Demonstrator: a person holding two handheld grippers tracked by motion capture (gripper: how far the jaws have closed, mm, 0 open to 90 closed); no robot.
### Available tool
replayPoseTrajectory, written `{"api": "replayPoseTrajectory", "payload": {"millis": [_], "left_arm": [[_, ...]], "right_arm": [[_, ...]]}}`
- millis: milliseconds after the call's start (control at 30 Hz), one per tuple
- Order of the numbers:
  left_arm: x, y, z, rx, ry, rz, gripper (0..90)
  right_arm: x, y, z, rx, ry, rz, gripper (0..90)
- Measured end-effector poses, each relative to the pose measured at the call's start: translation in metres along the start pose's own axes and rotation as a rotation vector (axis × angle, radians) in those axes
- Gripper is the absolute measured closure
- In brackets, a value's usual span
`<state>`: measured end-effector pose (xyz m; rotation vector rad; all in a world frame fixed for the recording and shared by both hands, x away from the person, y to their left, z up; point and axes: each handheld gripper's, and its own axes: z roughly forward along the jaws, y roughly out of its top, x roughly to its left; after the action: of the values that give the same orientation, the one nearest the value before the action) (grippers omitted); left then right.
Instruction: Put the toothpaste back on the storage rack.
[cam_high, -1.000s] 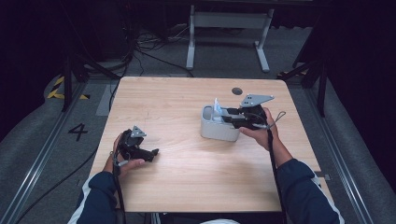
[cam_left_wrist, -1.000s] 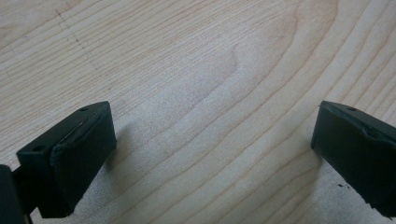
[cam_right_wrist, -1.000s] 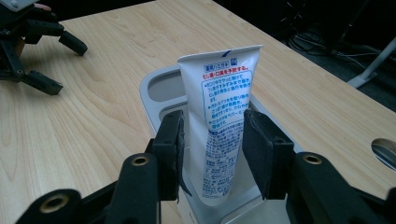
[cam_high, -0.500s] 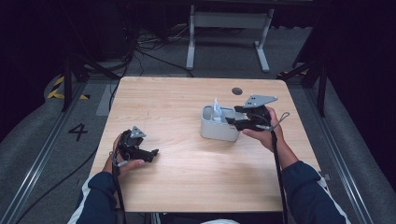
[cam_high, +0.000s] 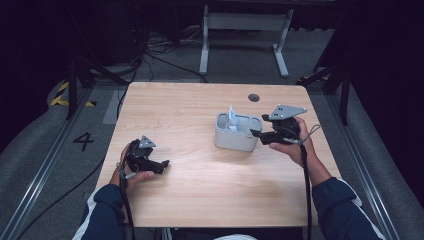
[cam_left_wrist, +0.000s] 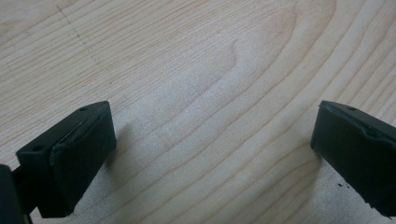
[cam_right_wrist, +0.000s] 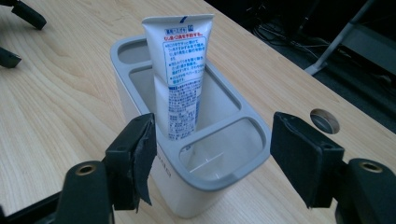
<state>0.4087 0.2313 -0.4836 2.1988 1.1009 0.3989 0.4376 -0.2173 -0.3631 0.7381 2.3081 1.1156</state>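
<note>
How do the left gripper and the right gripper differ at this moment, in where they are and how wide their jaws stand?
The left gripper lies low near the front left of the pale wooden table, over bare wood; the right gripper faces the end of the grey and white plastic holder with the upright white tube. The left jaws stand wide; the right jaws, just opening, stand narrower, either side of the holder's end without pressing it. Both hold nothing.

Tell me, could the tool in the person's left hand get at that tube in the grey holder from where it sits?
Probably yes: the left tool lies open, and bare table separates it from the tube upright in the holder. The right tool has just been opening beside it.
</note>
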Motion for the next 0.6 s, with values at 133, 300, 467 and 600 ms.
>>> {"api": "replayPoseTrajectory", "payload": {"millis": [133,300,467,600], "left_arm": [[0.000,0.000,0.000,0.000,0.001,0.001,0.3],[0.001,0.000,0.000,-0.001,0.004,0.009,0.3],[0.000,0.000,0.000,-0.003,0.004,0.002,0.3],[0.000,0.000,0.000,-0.002,0.005,0.001,0.3]], "right_arm": [[0.000,-0.008,-0.010,0.008,-0.018,-0.008,31.0],[-0.002,-0.018,-0.019,0.018,-0.044,-0.005,29.8],[-0.004,-0.030,-0.023,0.046,-0.062,-0.010,29.5],[-0.004,-0.039,-0.024,0.067,-0.063,-0.006,29.3]]}}
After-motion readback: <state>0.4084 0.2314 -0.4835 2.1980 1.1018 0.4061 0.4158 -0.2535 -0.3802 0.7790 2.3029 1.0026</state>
